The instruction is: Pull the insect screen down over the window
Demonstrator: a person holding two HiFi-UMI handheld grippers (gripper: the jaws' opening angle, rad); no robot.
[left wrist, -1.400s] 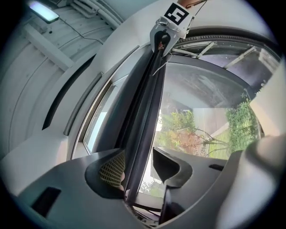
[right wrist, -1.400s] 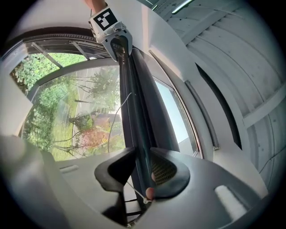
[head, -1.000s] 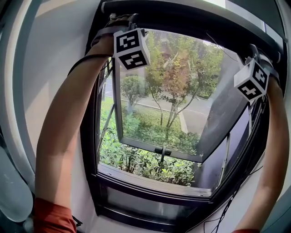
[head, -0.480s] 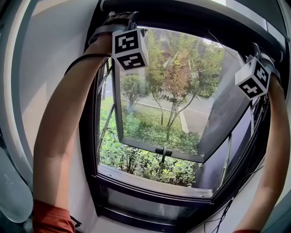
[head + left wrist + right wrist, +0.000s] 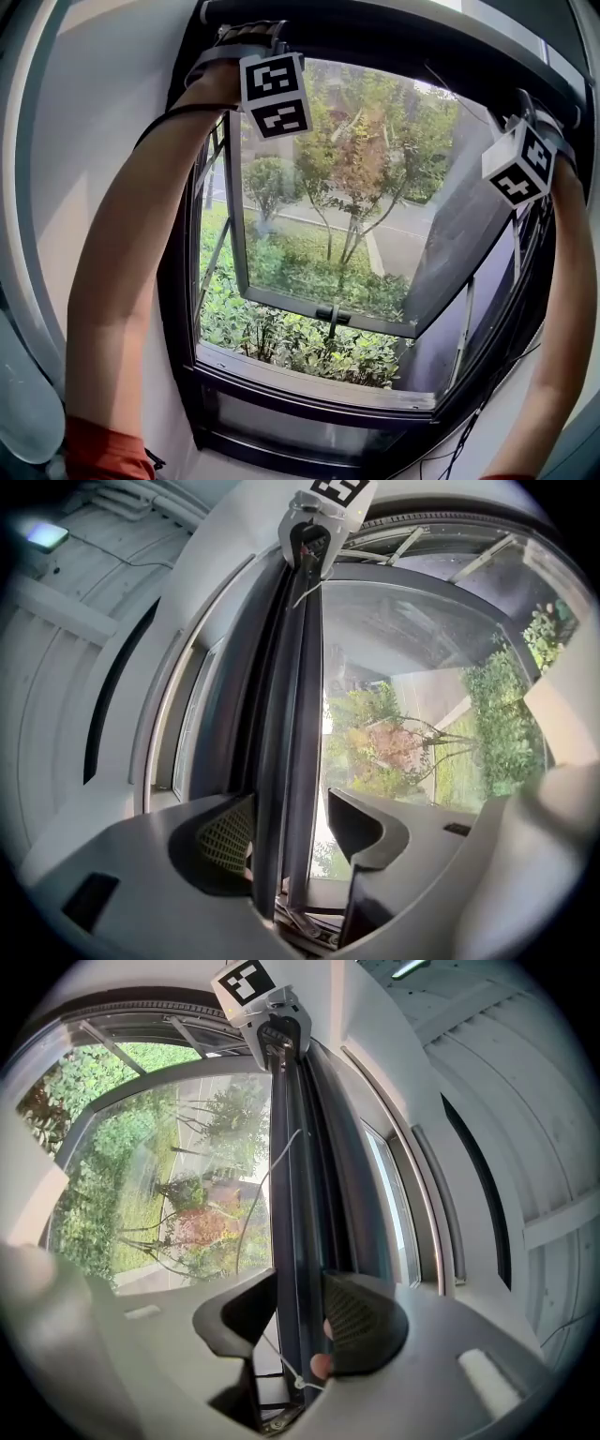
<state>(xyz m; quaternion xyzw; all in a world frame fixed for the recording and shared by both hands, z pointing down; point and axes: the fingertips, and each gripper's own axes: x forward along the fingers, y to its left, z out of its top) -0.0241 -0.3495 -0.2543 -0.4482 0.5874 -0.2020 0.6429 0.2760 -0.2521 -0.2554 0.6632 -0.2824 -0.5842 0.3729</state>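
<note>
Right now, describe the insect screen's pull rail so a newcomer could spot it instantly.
Start at the big dark window frame and go to its top edge. The pull rail is the slim dark strip running straight along there; unlike the frame members beside it, a thin white cord trails next to it.

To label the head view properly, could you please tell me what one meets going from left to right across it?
White wall → person's left forearm → left gripper's cube → open window pane → right gripper's cube → person's right forearm.
</note>
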